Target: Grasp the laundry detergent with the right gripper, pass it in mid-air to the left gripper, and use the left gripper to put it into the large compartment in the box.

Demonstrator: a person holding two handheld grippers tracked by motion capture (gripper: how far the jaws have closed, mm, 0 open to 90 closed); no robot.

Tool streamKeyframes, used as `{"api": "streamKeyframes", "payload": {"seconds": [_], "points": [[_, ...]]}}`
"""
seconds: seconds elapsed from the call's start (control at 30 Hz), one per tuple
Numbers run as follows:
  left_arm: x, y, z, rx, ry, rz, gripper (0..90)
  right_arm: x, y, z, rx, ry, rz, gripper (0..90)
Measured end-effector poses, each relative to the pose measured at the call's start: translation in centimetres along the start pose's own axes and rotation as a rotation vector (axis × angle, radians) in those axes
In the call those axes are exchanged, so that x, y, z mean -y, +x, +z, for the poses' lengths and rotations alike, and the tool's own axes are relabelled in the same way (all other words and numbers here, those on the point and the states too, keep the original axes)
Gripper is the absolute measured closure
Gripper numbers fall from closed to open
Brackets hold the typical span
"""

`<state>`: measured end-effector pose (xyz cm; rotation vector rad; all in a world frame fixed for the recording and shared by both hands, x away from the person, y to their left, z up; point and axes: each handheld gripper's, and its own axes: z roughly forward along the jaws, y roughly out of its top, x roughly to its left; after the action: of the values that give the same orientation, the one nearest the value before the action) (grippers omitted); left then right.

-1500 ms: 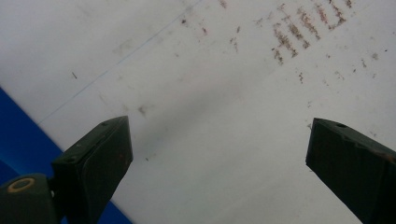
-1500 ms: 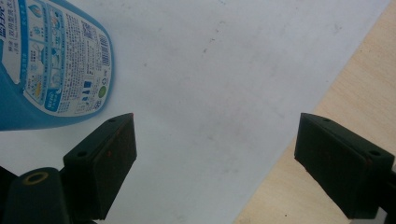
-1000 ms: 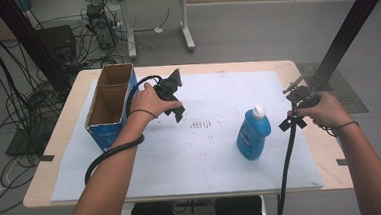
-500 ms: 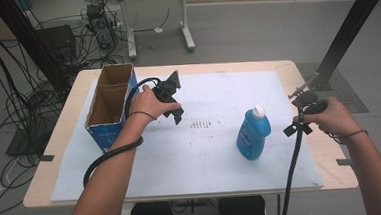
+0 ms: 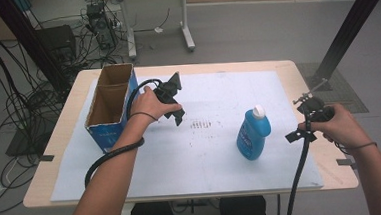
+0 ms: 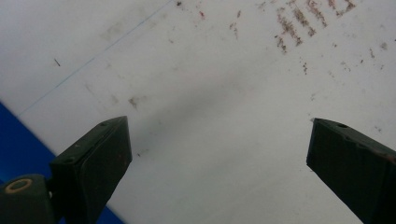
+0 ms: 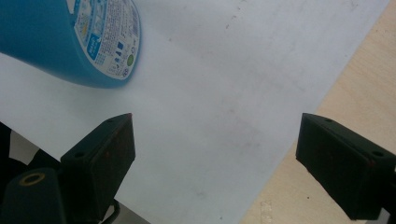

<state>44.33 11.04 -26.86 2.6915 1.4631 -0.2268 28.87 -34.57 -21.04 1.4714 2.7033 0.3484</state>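
A blue bottle with a white cap stands upright on the white sheet, right of centre. My right gripper is held at the sheet's right edge, a short way right of the bottle and apart from it. In the right gripper view its jaws stand wide open with nothing between them, and the bottle's labelled body lies beyond them at the upper left. My left gripper hovers just right of the cardboard box. Its jaws are open over bare sheet.
The box is open-topped, brown inside and blue on its front, and stands at the table's left. Rusty marks stain the sheet's middle. The wooden table edge runs just right of the right hand. Cables trail from both grippers toward the near edge.
The right hand has drawn away from the bottle, to the right and nearer the person. The left hand and the bottle have stayed put.
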Motion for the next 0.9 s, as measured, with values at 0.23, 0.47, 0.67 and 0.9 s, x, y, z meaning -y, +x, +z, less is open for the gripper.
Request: {"api": "streamKeyframes", "payload": {"seconds": [0.23,0.47,0.67,0.9], "points": [[-0.1,0.2,-0.1,0.006,0.001,-0.005,6.9,1.5,0.5,0.1,-0.006,-0.025,-0.010,11.3],[-0.3,0.0,0.0,0.006,0.003,-0.004,6.8,2.9,1.1,0.2,-0.022,-0.058,-0.006,11.0],[-0.3,0.1,0.1,0.005,0.009,-0.006,6.9,4.4,1.8,0.7,-0.040,-0.092,-0.013,10.2],[-0.4,0.0,0.2,0.006,0.013,-0.008,6.8,5.5,2.5,1.4,-0.052,-0.112,-0.020,9.6]]}}
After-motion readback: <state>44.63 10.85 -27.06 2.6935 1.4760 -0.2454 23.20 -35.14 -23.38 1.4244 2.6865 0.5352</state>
